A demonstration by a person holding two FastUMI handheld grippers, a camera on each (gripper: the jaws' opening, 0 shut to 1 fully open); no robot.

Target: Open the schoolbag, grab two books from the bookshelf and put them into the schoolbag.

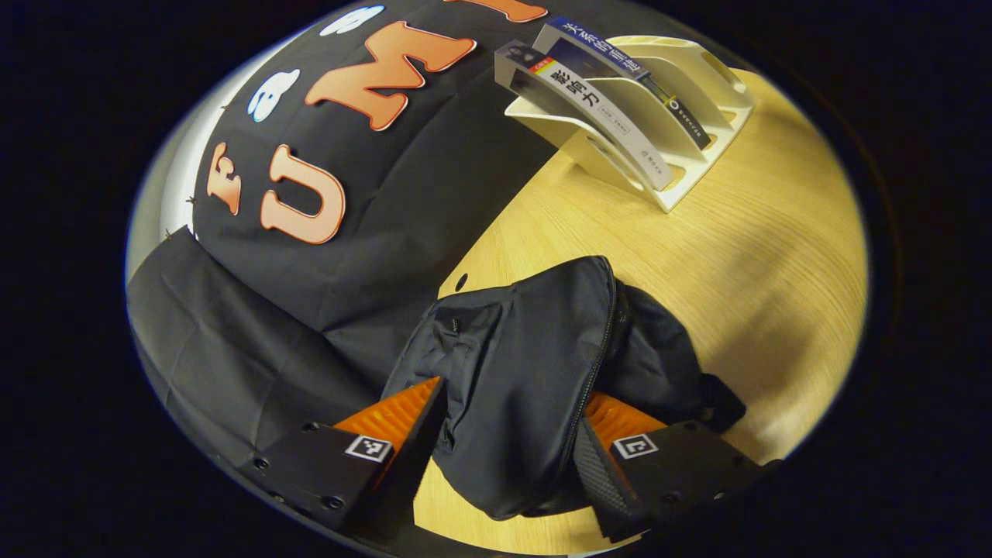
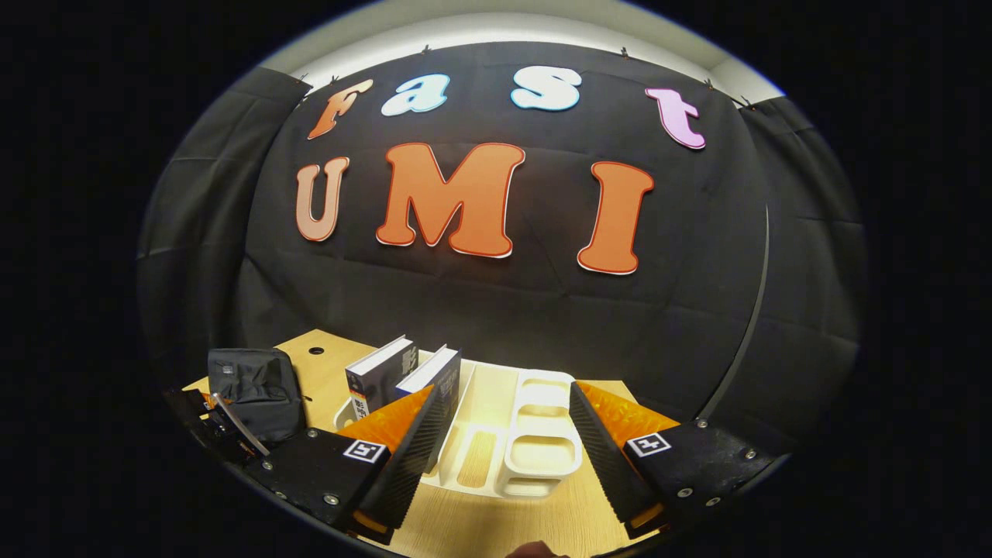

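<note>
In the left gripper view the left tool [image 1: 511, 442] is tipped steeply toward the desk [image 1: 775, 256], its two fingers standing either side of the black schoolbag [image 1: 535, 364]; the bag's bunched cloth fills the gap between them and seems to touch both, though whether they truly press on it cannot be told. The bag lies slumped on the light wooden desk, soft and creased, with a zipper line running from about 12 o'clock down to 6 o'clock along its right half; whether that zipper is parted cannot be made out. At 1 o'clock from the bag, well apart from it, stands the white bookshelf [image 1: 682, 116] with slanted dividers, holding two books [image 1: 604, 108] that lean side by side in its slots. In the right gripper view the right tool [image 2: 500, 449] is held nearly level and spread wide, holding nothing, just before the bookshelf [image 2: 535, 442], whose bare compartments lie between the fingers. The books [image 2: 403, 376] stand upright at 10 o'clock from that gap, the nearer one partly hidden behind the left finger. The schoolbag [image 2: 252, 391] sits at 9 o'clock near the desk's edge, with the left tool [image 2: 221, 422] against its near side.
</note>
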